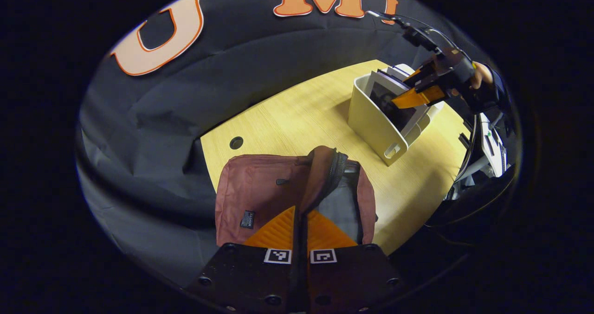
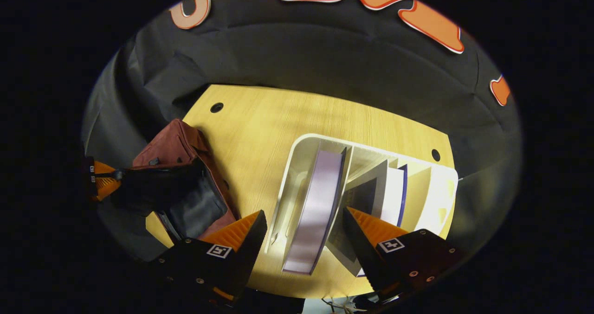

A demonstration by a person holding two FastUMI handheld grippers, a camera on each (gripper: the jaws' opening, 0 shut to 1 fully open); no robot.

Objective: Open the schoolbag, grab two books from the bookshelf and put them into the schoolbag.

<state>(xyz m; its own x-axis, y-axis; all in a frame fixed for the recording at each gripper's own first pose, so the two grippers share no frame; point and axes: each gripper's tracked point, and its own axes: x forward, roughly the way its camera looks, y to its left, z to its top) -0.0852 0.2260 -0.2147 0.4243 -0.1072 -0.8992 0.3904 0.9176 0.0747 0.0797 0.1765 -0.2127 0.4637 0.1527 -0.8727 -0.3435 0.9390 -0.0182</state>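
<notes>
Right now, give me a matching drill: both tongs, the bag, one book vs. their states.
Things:
1. left tongs
2. right tongs
3. schoolbag
4. lavender book

States:
A. open, one finger on each side of a book
B. standing in the white bookshelf
C. shut on the bag's flap, holding it up
D. lying on the table, mouth open

Pairs: 1-C, 2-A, 3-D, 4-B

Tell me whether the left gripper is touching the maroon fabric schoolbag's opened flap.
Touching. In the left gripper view, the left gripper has both fingers pressed together on the raised flap of the maroon fabric schoolbag, holding it up.
</notes>
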